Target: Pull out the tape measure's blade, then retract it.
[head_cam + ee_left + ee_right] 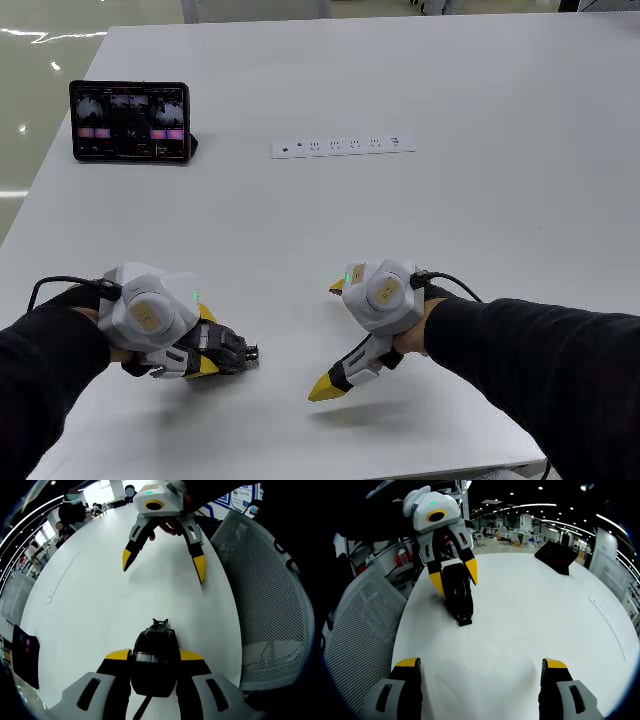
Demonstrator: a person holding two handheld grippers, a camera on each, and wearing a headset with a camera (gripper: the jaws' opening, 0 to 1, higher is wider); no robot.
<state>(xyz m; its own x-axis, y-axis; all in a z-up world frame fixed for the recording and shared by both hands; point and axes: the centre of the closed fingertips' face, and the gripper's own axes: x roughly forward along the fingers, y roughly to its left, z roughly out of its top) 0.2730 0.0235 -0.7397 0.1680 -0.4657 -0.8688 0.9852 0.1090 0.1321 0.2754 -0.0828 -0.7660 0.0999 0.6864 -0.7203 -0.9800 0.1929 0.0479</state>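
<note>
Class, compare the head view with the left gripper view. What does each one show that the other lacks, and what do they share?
Head view: the lit screen of the tablet seen face-on, and the row of sockets on the power strip.
Left gripper view: a mesh chair back beside the table, and people at its far end.
Both: the white table, the black tape measure clamped in the left gripper with its blade in, and the open right gripper.

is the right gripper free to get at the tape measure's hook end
Likely yes: the right gripper is open and faces the tape measure's hook end, which sticks out past the left gripper, with bare table between.
</note>
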